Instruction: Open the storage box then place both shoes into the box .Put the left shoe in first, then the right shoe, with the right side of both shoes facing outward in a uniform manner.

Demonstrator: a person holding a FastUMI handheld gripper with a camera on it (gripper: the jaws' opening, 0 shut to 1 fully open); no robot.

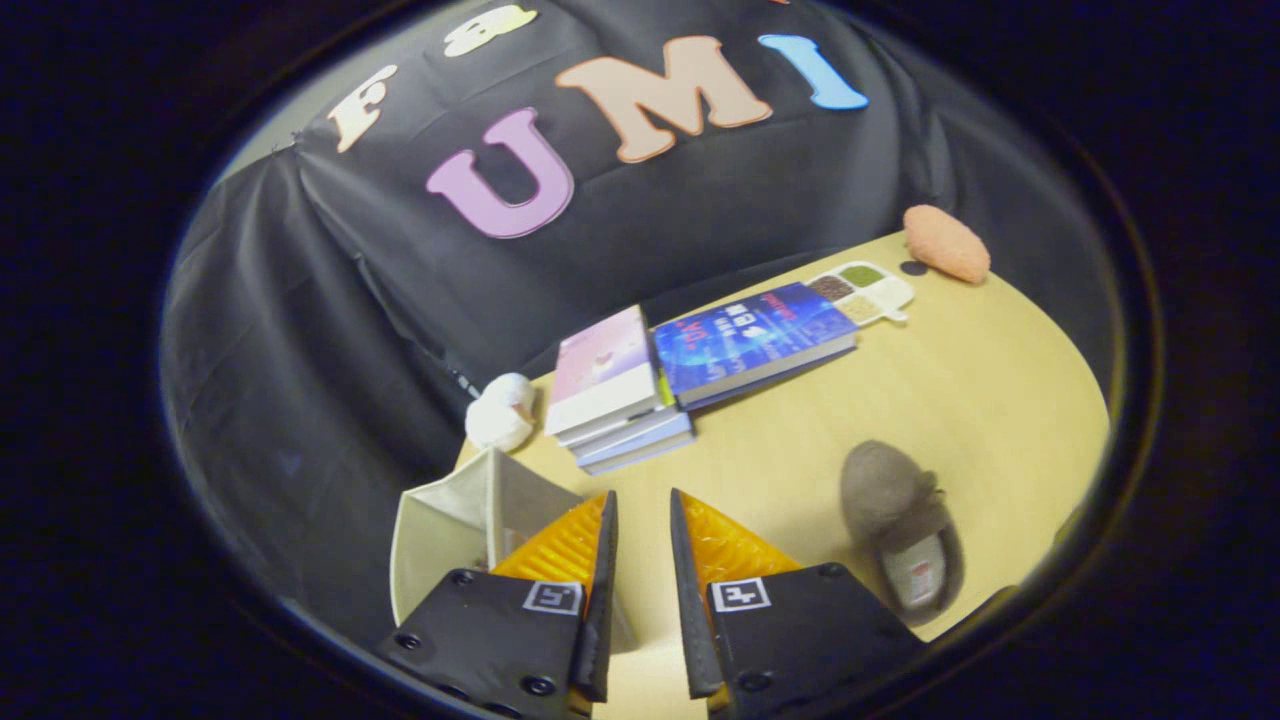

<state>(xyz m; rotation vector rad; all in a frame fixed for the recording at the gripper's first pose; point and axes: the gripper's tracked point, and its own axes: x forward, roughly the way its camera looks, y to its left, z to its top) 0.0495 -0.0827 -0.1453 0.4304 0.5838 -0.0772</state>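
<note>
The black-and-orange 2-finger gripper (642, 520) is being held above the pale wooden table (1000, 400), fingers apart and empty. The cream fabric storage box (450, 530), lower left, is seemingly standing open. 1 grey-brown suede shoe (900, 525) is lying lower right, still outside. Both placements are apparently being awaited. 1 box, 1 shoe are counted.

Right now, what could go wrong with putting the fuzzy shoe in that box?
1. The gripper holds nothing, its fingers slightly apart over bare table; the brown shoe lies off to one side, so a straight reach may miss it.
2. The white storage box sits at the table's corner beside the fingers; a bump might push it off.
3. The stack of books lies just beyond; a wide swing with the shoe could knock it.
</note>
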